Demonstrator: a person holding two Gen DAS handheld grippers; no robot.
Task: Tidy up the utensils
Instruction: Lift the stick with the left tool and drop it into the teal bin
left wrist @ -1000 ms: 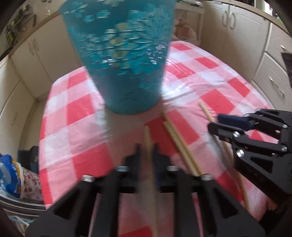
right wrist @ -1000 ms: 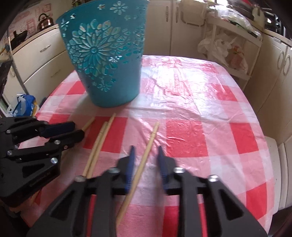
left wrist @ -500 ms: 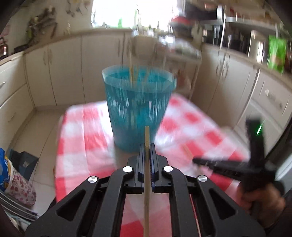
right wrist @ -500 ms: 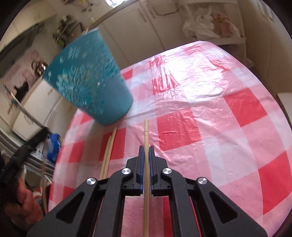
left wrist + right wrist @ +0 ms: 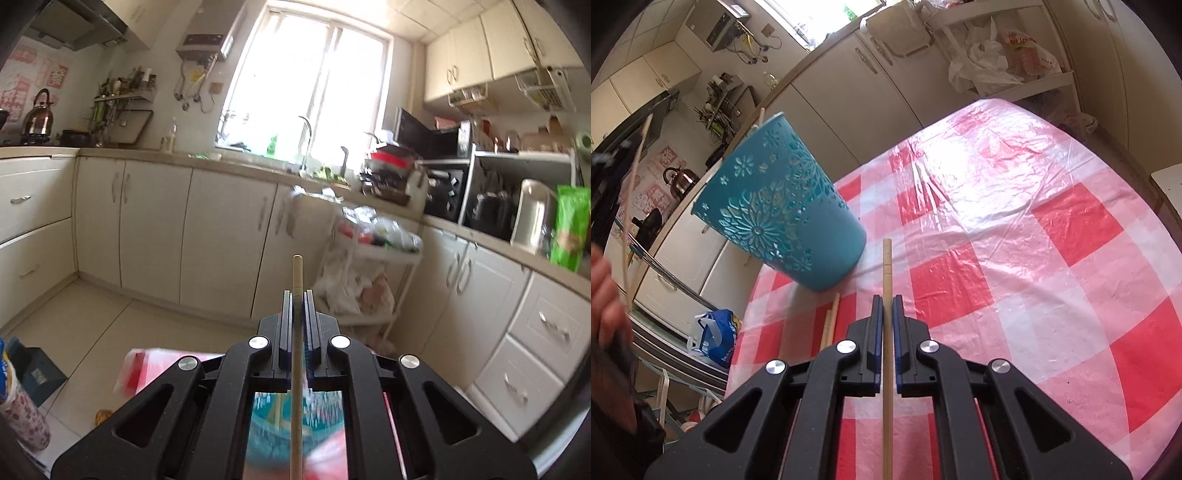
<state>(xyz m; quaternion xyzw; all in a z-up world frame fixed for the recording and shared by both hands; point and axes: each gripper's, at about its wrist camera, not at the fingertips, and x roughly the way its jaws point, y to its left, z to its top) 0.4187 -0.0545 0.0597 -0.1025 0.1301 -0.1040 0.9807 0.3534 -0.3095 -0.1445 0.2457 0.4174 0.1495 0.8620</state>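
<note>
left tongs (image 5: 297,295): jaws closed on a chopstick (image 5: 297,273), the stick running straight down the centreline between the blue pads, its tip poking out just past them. this gripper points level at the kitchen cabinets, raised above the teal basket (image 5: 266,439), which shows blurred below through the gap in the frame.

right tongs (image 5: 887,301): jaws closed on a second chopstick (image 5: 887,266), held the same way, along the fingers. it hangs over the checked tablecloth (image 5: 1052,229), near the basket's base.

handling, as judgement: thin bamboo sticks, light, stiff, smooth-sided. a pinch across the shaft near mid-length looks enough; little force needed. a round, smooth shaft could pivot or slide between the pads if tilted steeply, so release should come with the lower end already inside the rim.

containers: one teal cut-out basket (image 5: 783,210) on the table, upright though the lens leans it. at least one pale stick pokes above its rim at the far side; the left view shows a stick inside too. exact count inside cannot be told.

loose on the cloth: two more chopsticks (image 5: 830,321), side by side, just left of the right tongs, near the basket's foot.
</note>
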